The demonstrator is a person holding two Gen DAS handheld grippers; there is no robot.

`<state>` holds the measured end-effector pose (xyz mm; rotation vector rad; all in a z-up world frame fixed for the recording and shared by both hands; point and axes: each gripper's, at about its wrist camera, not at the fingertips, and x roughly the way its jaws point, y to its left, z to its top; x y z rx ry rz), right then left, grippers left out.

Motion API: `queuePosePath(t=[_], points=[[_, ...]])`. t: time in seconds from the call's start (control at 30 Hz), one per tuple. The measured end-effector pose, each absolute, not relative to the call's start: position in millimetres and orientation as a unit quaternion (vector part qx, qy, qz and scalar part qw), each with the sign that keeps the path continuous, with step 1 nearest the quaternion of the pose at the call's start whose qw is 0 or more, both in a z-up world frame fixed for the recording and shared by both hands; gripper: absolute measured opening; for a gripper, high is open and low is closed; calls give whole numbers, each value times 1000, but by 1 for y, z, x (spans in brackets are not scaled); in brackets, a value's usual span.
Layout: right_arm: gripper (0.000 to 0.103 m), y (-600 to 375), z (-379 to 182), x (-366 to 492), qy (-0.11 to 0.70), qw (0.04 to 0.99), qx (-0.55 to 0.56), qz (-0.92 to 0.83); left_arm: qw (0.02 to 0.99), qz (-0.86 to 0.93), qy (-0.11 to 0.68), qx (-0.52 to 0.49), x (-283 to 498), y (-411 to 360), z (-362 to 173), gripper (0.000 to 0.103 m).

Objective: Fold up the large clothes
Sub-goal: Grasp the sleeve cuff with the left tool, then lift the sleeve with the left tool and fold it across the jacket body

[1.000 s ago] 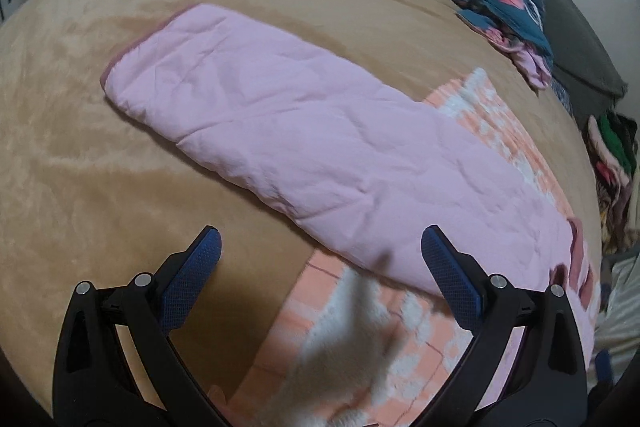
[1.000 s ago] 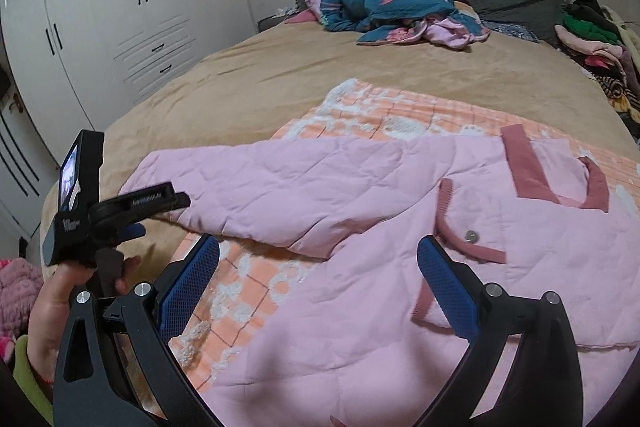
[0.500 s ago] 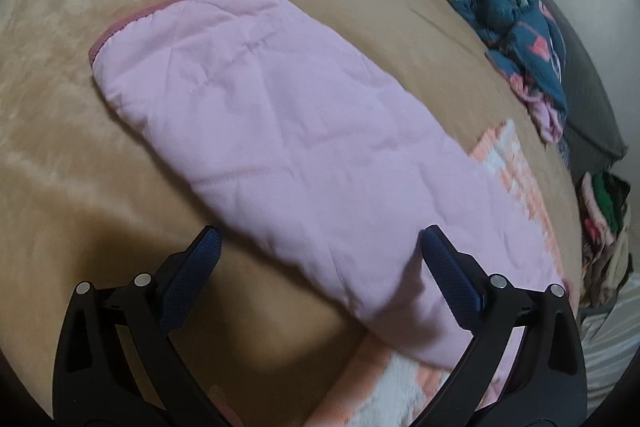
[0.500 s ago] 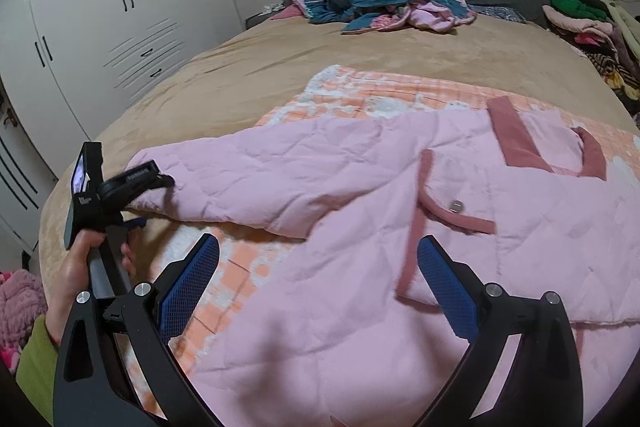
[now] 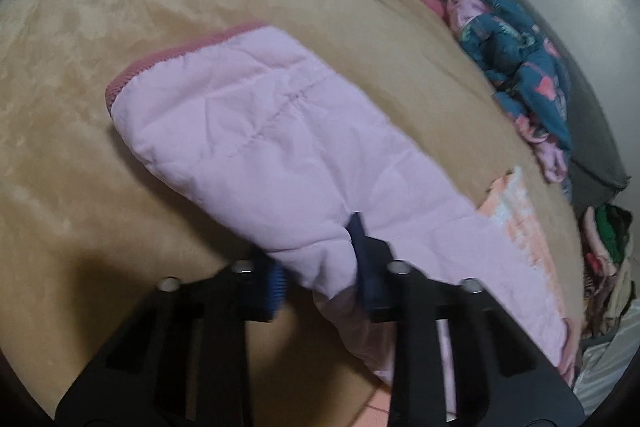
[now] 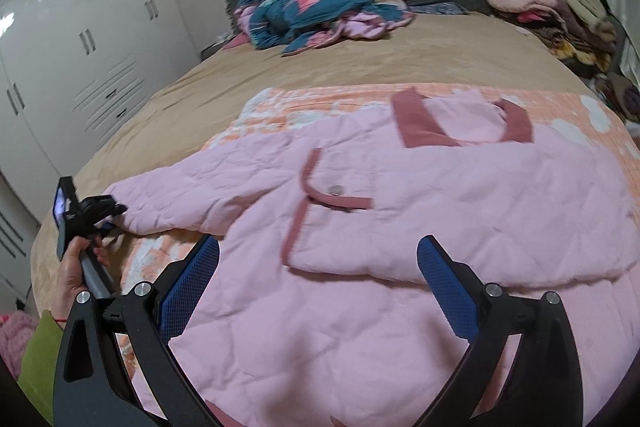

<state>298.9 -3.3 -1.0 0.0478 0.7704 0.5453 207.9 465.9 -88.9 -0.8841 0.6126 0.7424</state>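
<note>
The left claw (image 5: 318, 273) has just been closing and now pinches the near edge of the pink jacket's sleeve (image 5: 256, 131), which stretches ahead across the bed (image 5: 80, 27). The right claw (image 6: 318, 291) hangs open over the jacket (image 6: 460, 195). So shallow a bite could let the puffy fabric slip when lifted.

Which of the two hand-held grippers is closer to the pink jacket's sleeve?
Left. The left hand-held gripper has just closed on the sleeve; the right hand-held gripper hovers open over the jacket's body.
</note>
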Motion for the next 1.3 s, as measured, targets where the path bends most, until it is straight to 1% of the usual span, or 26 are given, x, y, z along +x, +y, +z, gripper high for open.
queuePosePath(t=[0.03, 0.07, 0.3, 0.6, 0.87, 1.3], points=[[99, -10, -1, 299, 371, 892, 29, 258, 801, 341, 280, -405, 208, 464, -81, 11], [99, -15, -2, 298, 371, 892, 34, 254, 808, 338, 274, -398, 209, 462, -72, 10], [99, -49, -2, 289, 368, 896, 55, 240, 853, 308, 222, -358, 209, 434, -6, 9], [99, -85, 3, 282, 356, 905, 80, 218, 893, 263, 186, -313, 213, 390, 50, 9], [99, -104, 4, 276, 350, 909, 90, 209, 925, 200, 164, -279, 219, 342, 82, 9], [99, -131, -1, 267, 344, 910, 117, 198, 950, 113, 150, -250, 228, 284, 101, 9]])
